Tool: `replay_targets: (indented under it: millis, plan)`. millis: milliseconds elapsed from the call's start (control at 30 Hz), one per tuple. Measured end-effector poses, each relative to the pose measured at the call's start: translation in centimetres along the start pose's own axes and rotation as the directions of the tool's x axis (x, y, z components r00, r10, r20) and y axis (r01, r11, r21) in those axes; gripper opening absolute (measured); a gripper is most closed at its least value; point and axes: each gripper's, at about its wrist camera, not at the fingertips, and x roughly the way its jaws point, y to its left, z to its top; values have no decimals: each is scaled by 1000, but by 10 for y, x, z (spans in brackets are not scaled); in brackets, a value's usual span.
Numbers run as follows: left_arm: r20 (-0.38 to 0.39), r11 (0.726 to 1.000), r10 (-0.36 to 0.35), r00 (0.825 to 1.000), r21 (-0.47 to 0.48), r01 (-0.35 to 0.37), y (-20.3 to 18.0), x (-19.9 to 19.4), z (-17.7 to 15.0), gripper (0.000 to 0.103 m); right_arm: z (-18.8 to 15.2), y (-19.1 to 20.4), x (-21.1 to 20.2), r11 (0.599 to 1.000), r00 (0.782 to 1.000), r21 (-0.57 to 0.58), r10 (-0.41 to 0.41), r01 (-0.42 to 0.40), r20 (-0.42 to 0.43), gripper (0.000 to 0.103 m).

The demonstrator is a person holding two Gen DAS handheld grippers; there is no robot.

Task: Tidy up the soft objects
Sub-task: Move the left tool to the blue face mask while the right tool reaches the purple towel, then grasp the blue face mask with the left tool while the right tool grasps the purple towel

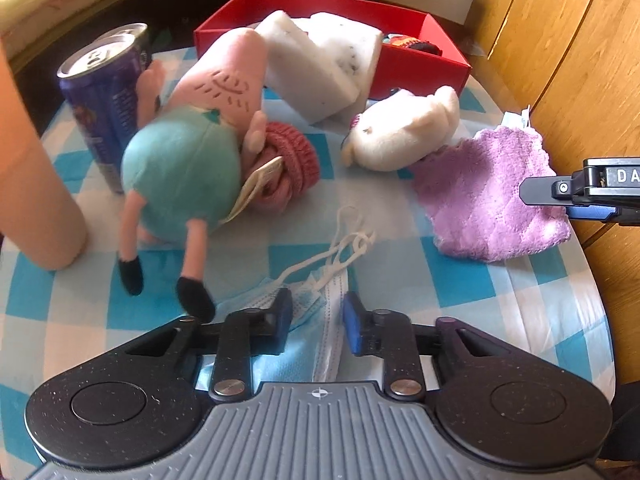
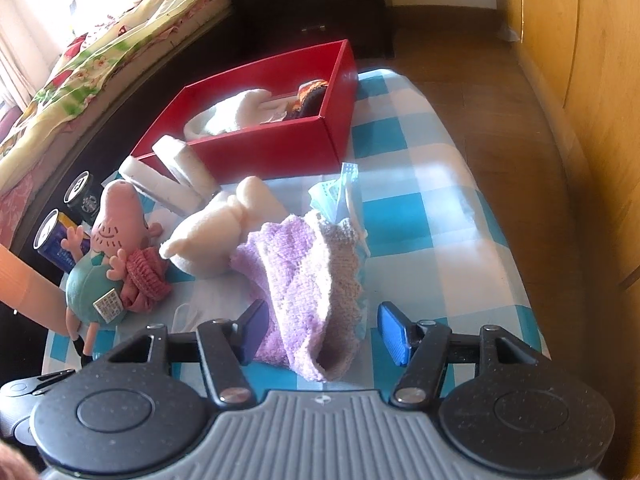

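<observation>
A red box stands at the table's far side with soft items inside. My left gripper is open, its fingers either side of a blue face mask. My right gripper is open around the near end of a purple towel. A pink pig plush in a teal dress, a red knit piece, a white plush and white sponges lie between.
Drink cans stand at the left edge beside an orange cylinder. A second mask lies under the towel. The checked tablecloth ends at wooden cabinets on the right; a bed is at far left.
</observation>
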Motion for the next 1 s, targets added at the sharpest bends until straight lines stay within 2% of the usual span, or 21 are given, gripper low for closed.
replay_targets:
  millis: [67,200,367,433,667,733,767,800,833,867,900,933,967,1000]
  plan:
    - [3,1000,-7,1000,-14,7,6,-3,-2,15,0,1,2,1000,1000,5,15,-15,-11,38]
    - [-12,999,-34,999,-29,34,13,-9,-4,9,0,1,3,998,998,33,49,-48,-31,38]
    - [-45,996,-87,995,-38,85,13,-12,-9,0,1,-2,3,997,998,61,46,-44,-31,38]
    - [-53,993,-109,993,-46,107,12,-12,-10,0,1,-4,4,997,999,70,39,-36,-34,38]
    - [-40,993,-110,993,-38,109,15,-15,-9,0,-3,0,15,997,996,61,49,-45,-75,38]
    - [-7,997,-73,997,-14,73,15,-18,-8,11,-4,2,18,995,992,75,79,-71,-98,38]
    - [-4,999,-53,999,13,53,12,-18,-8,20,-5,3,20,994,991,79,89,-81,-102,38]
    - [-2,999,-23,1000,29,23,10,-16,-9,34,-4,4,21,993,991,78,91,-84,-102,38]
    - [1,999,4,1000,51,-4,7,-13,-10,43,-4,6,22,994,991,74,89,-82,-100,38]
    - [4,996,30,1000,82,-31,3,-11,-12,56,-3,6,23,994,992,73,85,-78,-94,38]
    - [14,993,56,998,106,-57,0,-10,-14,61,-3,7,24,994,992,71,85,-79,-91,38]
    - [28,987,78,997,136,-81,-4,-10,-15,61,-3,7,25,994,991,68,88,-81,-98,38]
    - [48,984,88,995,149,-94,-5,-12,-16,61,-3,7,26,994,990,70,92,-85,-104,32]
    - [67,986,80,994,143,-89,-4,-17,-15,62,-4,7,26,993,989,70,98,-91,-109,21]
